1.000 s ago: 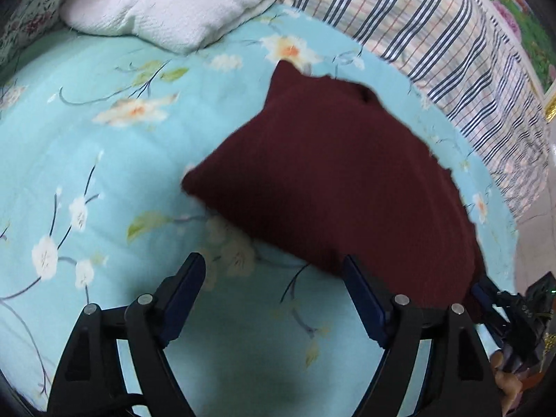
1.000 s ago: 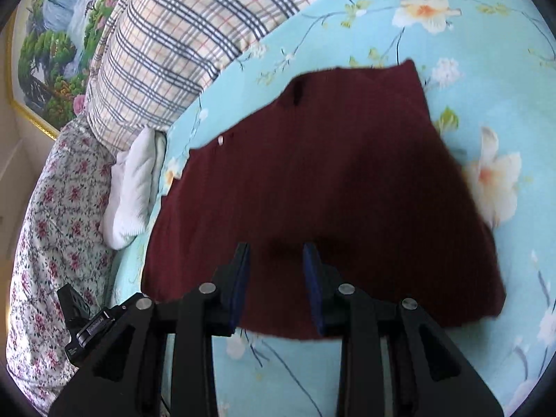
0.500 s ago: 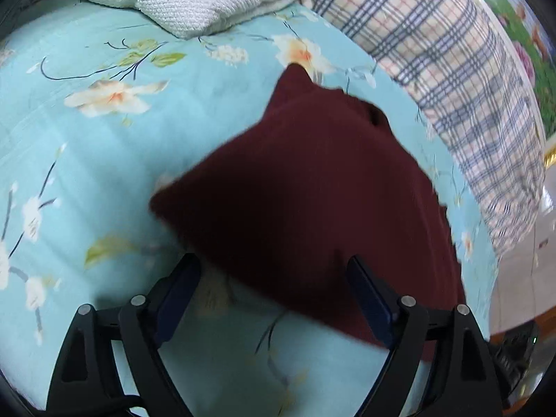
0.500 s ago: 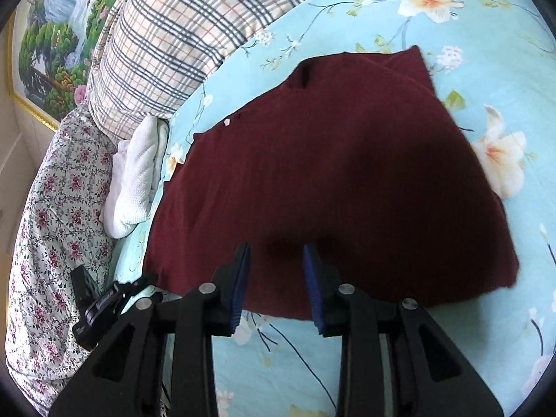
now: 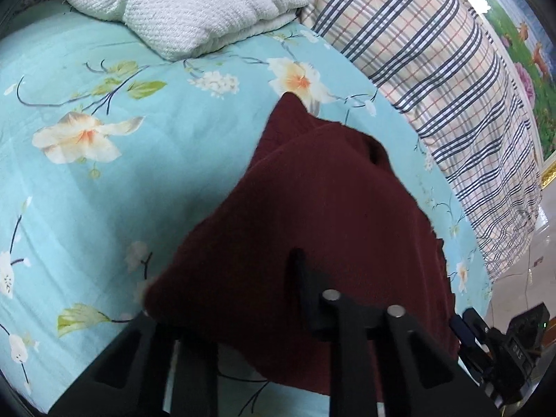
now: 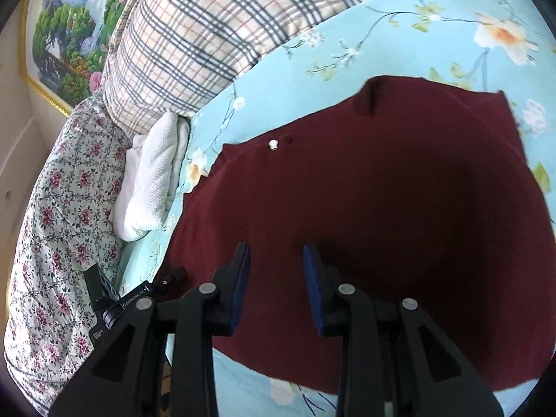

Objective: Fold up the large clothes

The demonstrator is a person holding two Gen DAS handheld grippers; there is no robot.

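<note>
A dark maroon garment (image 5: 323,215) lies folded on a light blue floral bedsheet (image 5: 104,180). In the left wrist view its near edge drapes over my left gripper (image 5: 243,292); one finger (image 5: 305,278) shows on top of the cloth, the other is hidden under it. In the right wrist view the garment (image 6: 399,191) spreads wide, with a small white button (image 6: 273,144) near its far edge. My right gripper (image 6: 276,274) hovers over the near part of the garment, jaws a little apart, holding nothing.
A folded white towel (image 5: 184,10) and a plaid pillow (image 5: 434,69) lie at the head of the bed. A floral quilt (image 6: 59,215) lies at the left in the right wrist view. The bed's edge and floor (image 5: 528,278) are at the right.
My left gripper has moved forward onto the garment's near edge and closed from wide open; the cloth now covers it. My right gripper has moved closer over the garment, its jaws unchanged.
</note>
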